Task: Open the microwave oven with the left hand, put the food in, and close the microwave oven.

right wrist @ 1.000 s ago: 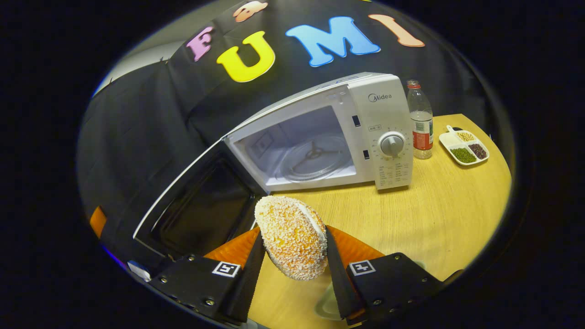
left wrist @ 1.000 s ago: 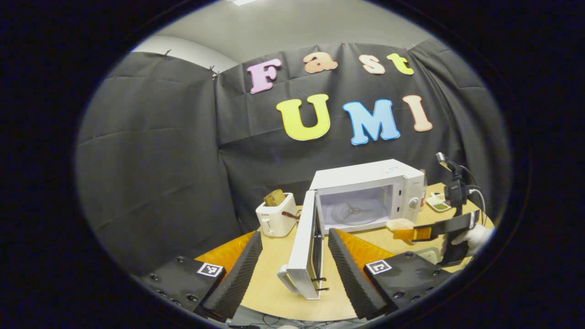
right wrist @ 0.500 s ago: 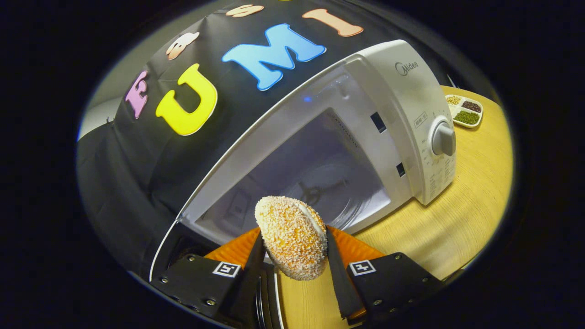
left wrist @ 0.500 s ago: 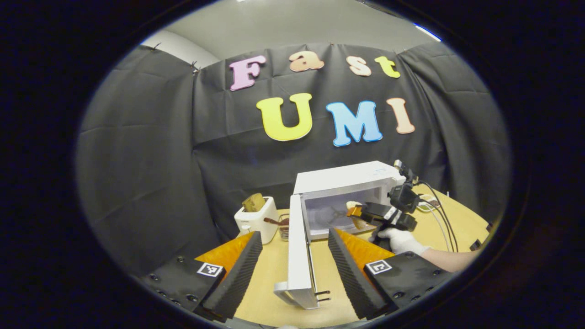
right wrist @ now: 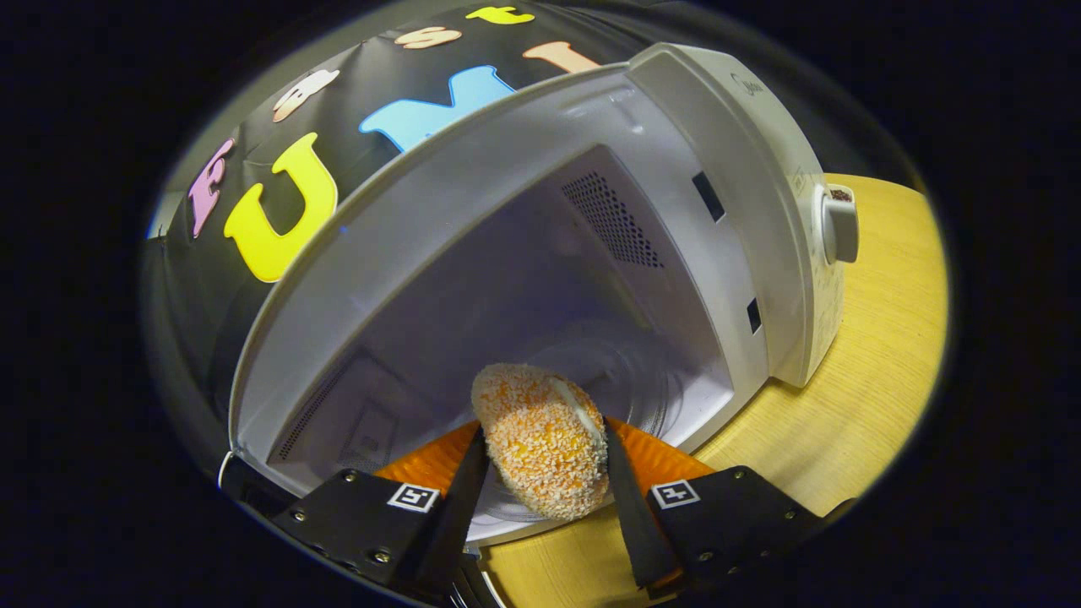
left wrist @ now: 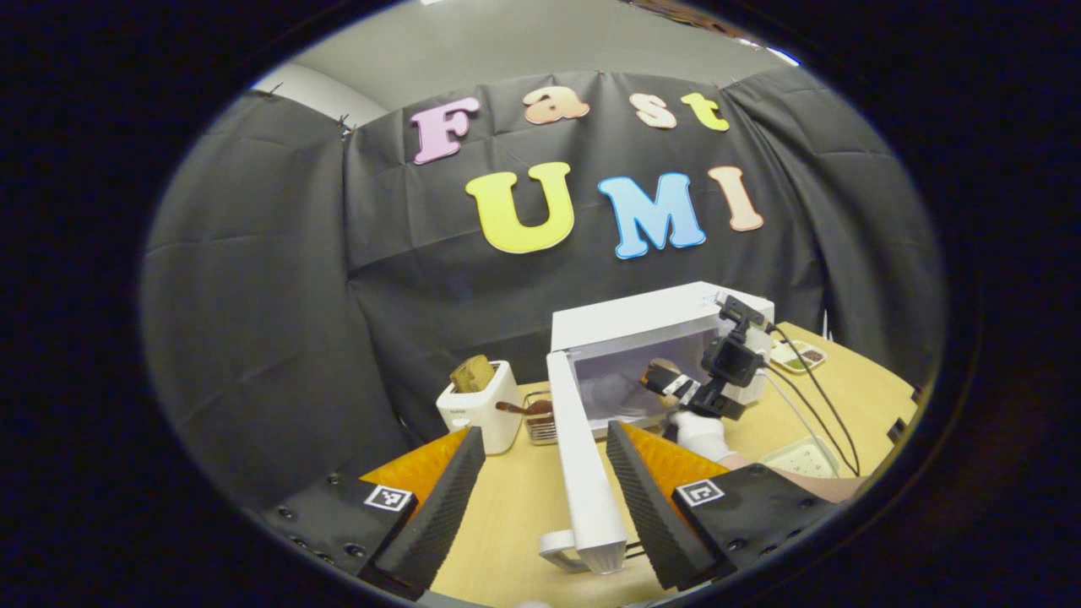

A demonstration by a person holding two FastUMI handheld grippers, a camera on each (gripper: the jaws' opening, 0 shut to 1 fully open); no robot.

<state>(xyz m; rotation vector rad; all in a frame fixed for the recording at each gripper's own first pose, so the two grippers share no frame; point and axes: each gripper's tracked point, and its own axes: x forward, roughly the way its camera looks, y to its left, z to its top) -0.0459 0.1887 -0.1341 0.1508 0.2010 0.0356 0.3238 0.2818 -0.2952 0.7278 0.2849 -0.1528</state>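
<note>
- Right gripper view: the right gripper (right wrist: 540,473) is clamped on the bun (right wrist: 540,450), one finger pressed against each side.
- The bun is oval, orange, rough with pale crumbs, and has a white seam on one side. It is held at the mouth of the microwave (right wrist: 709,169), just over the front edge of the round glass turntable (right wrist: 629,376).
- The microwave is a white box with a smooth pale cavity, a patch of small vent holes on the inner wall and a round knob (right wrist: 838,225) on its front panel.
- In the left gripper view the left gripper (left wrist: 540,498) is spread open and holds nothing. The white microwave door (left wrist: 583,473) stands open, seen edge-on between the fingers; I cannot tell if they touch it.
- Farther off in that view, a white-gloved hand (left wrist: 701,431) holds the right gripper at the oven opening, with black cables trailing from it.
- The table (left wrist: 507,523) is light wood with a fine grain and a curved edge.
- On it, left of the microwave, a white toaster (left wrist: 481,409) holds a brown slice. A small divided dish (left wrist: 798,356) lies to the right, and a pale tray (left wrist: 798,458) nearer.
- Creased black cloth (left wrist: 279,295) walls the booth, with a grey ceiling above.
</note>
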